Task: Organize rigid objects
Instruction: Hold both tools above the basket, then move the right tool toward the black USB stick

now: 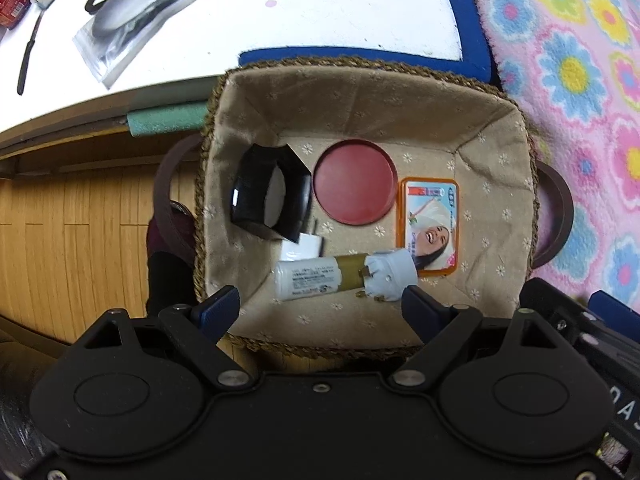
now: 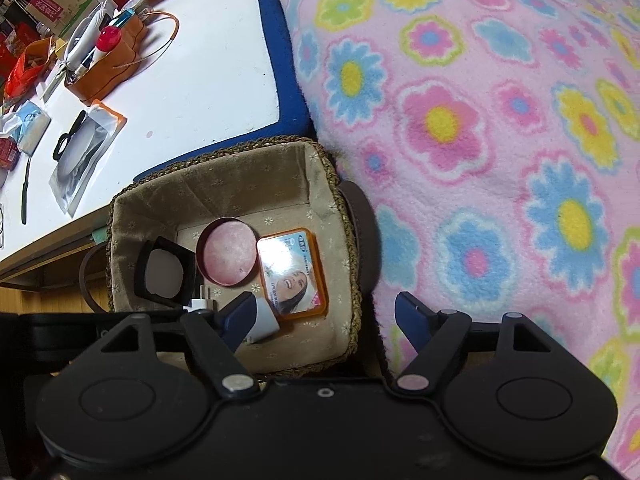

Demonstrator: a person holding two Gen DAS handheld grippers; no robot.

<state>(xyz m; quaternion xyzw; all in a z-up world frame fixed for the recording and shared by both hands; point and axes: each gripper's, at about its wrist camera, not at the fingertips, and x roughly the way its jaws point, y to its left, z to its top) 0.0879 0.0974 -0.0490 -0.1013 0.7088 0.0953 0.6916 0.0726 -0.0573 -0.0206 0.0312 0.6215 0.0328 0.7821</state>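
Note:
A woven basket (image 1: 496,128) (image 2: 328,184) with a beige cloth lining holds a black hexagonal box (image 1: 256,196) (image 2: 164,268), a round red tin (image 1: 354,182) (image 2: 228,256) and an orange-rimmed tin (image 1: 430,224) (image 2: 292,272) with a picture on it. A white cylinder with a gold band and a white plug (image 1: 344,276) lies at the near side, next to a small white charger (image 1: 306,246). My left gripper (image 1: 320,304) hangs open right above the cylinder, pads apart from it. My right gripper (image 2: 326,308) is open over the basket's right rim, nothing between its fingers.
A white table with a blue border (image 1: 320,8) (image 2: 200,80) lies behind the basket, bearing a zip bag (image 1: 132,20), a black-handled tool (image 1: 26,60) and an orange pouch of pens (image 2: 108,52). A pink flowered blanket (image 2: 500,140) is to the right. Wooden floor (image 1: 80,240) is on the left.

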